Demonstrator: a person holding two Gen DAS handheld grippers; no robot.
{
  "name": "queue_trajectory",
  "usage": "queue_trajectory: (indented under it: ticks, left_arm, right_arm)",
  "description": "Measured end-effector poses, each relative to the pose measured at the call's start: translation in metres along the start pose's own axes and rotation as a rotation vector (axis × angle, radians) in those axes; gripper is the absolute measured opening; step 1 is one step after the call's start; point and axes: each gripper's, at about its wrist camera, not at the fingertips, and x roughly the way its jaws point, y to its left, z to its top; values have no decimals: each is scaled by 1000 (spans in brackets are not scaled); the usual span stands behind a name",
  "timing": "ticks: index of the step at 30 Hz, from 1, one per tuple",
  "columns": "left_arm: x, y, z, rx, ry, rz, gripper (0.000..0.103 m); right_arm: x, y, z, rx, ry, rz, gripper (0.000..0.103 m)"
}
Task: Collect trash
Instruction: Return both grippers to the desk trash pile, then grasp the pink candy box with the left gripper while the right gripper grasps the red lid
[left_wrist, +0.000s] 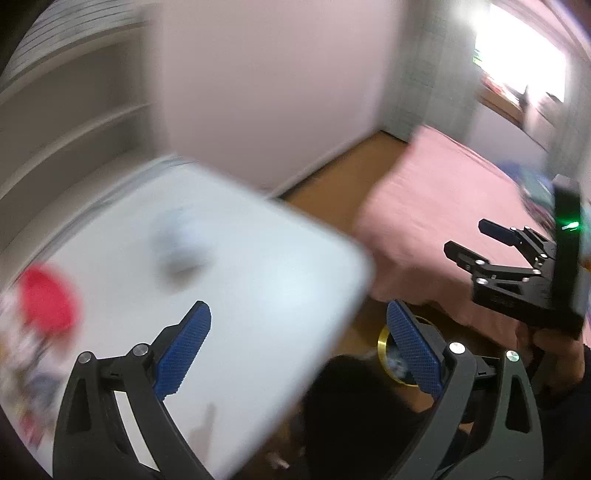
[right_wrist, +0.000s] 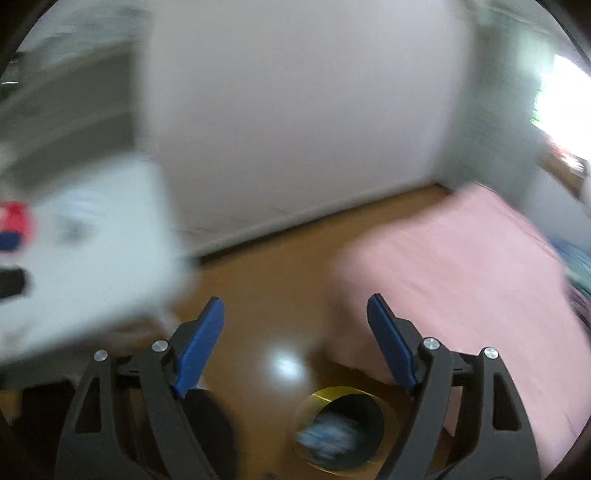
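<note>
My left gripper (left_wrist: 299, 314) is open over the corner of a white table (left_wrist: 258, 240), with nothing between its blue pads. My right gripper (right_wrist: 295, 306) is open too and holds nothing; it hangs above the wooden floor. In the left wrist view the right gripper (left_wrist: 469, 240) shows at the right, held by a hand. A round bin with a yellow rim (right_wrist: 341, 428) stands on the floor below, with crumpled bluish trash inside; the bin (left_wrist: 391, 354) also shows behind my left gripper's right finger. On the table lie a blurred red thing (left_wrist: 48, 299) and a grey smudge (left_wrist: 181, 258).
A bed with a pink cover (right_wrist: 461, 277) fills the right side. A white wall (right_wrist: 295, 129) stands ahead, shelves (left_wrist: 74, 122) at the left and a bright window (left_wrist: 521, 59) at the far right. A dark shape (left_wrist: 354, 406) sits beside the bin. Both views are motion-blurred.
</note>
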Motion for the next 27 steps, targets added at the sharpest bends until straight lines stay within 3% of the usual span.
queue_trajectory:
  ticks: [1,2,5,7,13,18,27]
  left_arm:
    - [-13,24,-8,-42,-8,39,93]
    - [-23,42,-14,-73,-15,65,93]
    - [-59,109,-44,-196,-17,197,93]
    - [-82,155,-69,-289,-6,292,93]
    - [-113,240,-127,-506,56,468,93]
    - [-98,253,-141,-535,93,457,93]
    - [-64,269,-146,-524,102,472,93]
  right_arm:
    - [2,19,7,-17,0,72,77]
    - [8,54,17,-46,11,199,77]
    - [24,119,31,-98,55,392,77]
    - [37,165,36,-152,87,470,77]
    - [66,238,36,-230,140,527,77]
    - [72,264,36,-264,153,519,77]
    - [84,269,42,-279,162,479,77]
